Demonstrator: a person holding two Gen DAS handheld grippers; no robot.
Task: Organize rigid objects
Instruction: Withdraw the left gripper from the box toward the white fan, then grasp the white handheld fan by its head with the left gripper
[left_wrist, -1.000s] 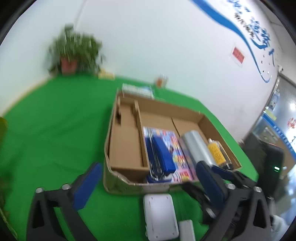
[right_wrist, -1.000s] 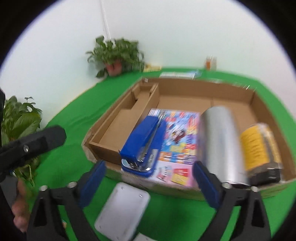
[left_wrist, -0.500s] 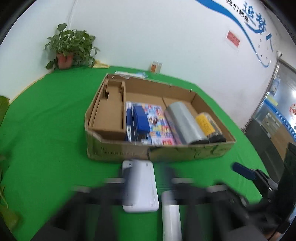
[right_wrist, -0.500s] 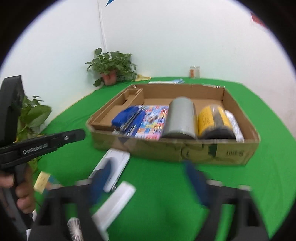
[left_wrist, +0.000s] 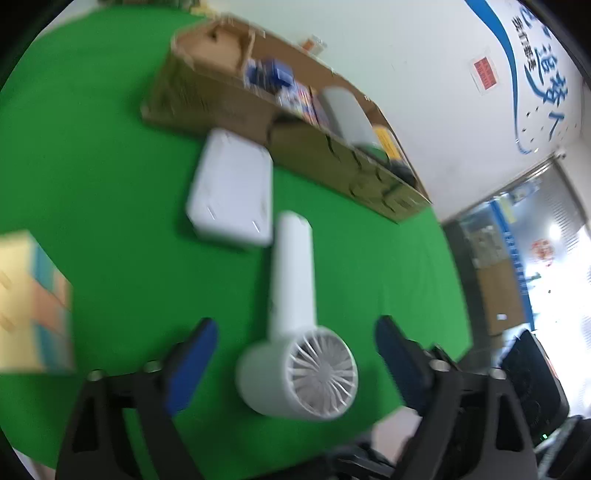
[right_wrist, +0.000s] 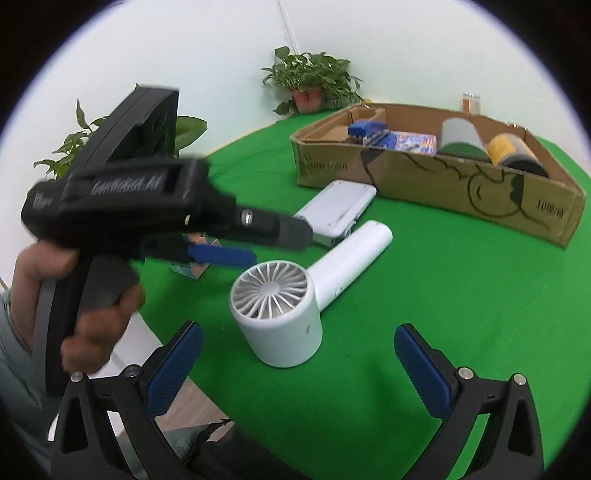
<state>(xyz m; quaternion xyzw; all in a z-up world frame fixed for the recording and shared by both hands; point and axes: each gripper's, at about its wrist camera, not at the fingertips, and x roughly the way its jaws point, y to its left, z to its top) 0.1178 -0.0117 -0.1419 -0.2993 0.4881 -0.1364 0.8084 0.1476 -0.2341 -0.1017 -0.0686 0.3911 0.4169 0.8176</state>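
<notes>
A white handheld fan (right_wrist: 291, 302) lies on the green counter (right_wrist: 424, 295), its round grille end nearest the cameras and its handle pointing toward a white flat case (right_wrist: 338, 212) that rests just in front of the cardboard box (right_wrist: 424, 177). The left gripper (left_wrist: 295, 356) sits low over the fan's head with the head between its blue pads; its jaws have just been closing, yet both pads are apart from the fan (a gap of green shows on each side). The right gripper (right_wrist: 295, 360) hangs near the same fan with its jaws spread wide and nothing between its pads. A hand (right_wrist: 70, 295) holds the left gripper's black handle. In the box lie a blue stapler (right_wrist: 367, 129), a colourful booklet (right_wrist: 410, 142), a silver cylinder (right_wrist: 460, 134) and a yellow-labelled can (right_wrist: 511, 151). A small pastel carton (left_wrist: 31, 299) stands on the counter, left of the fan.
</notes>
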